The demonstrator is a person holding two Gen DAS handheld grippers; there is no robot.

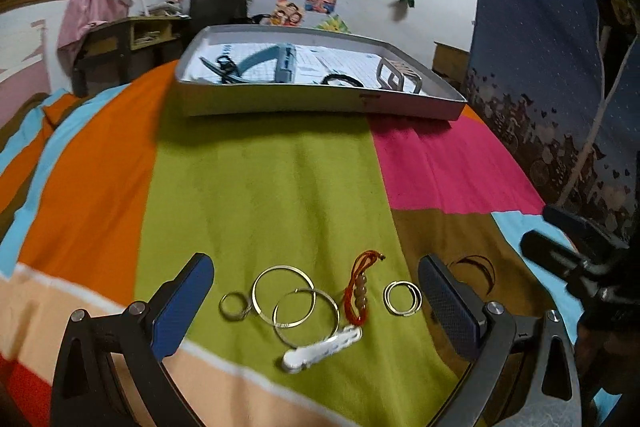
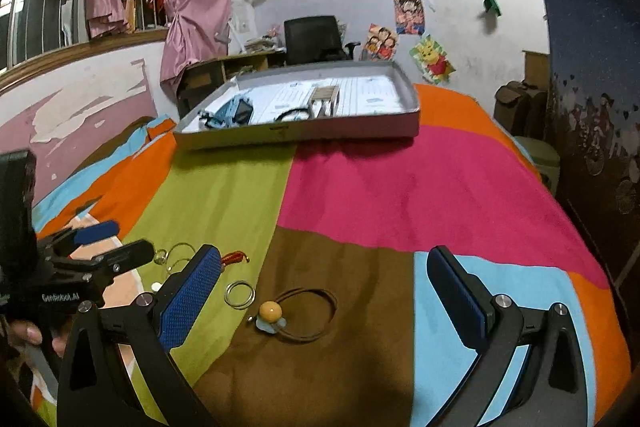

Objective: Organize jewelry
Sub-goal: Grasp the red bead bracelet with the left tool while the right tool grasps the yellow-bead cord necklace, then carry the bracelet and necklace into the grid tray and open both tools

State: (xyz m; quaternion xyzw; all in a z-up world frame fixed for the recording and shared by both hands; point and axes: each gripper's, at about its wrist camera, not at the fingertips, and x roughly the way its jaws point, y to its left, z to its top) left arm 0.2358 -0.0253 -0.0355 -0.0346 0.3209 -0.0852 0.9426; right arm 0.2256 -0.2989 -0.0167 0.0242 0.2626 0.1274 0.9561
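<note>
My left claw (image 1: 316, 291) hangs wide over the blanket (image 1: 260, 187), empty; hoops (image 1: 296, 303), small ring (image 1: 232, 305), red cord (image 1: 360, 293), double ring (image 1: 402, 298), white clip (image 1: 320, 347) between its fingers. Right claw (image 2: 324, 287) wide, empty, above necklace (image 2: 296, 313). Tray (image 1: 320, 103) well beyond.

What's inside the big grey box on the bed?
Inside the grey box there is white printed paper, a blue-grey clip, a black loop and a tan hair claw. The box's front wall hides whatever lies right behind it.
</note>
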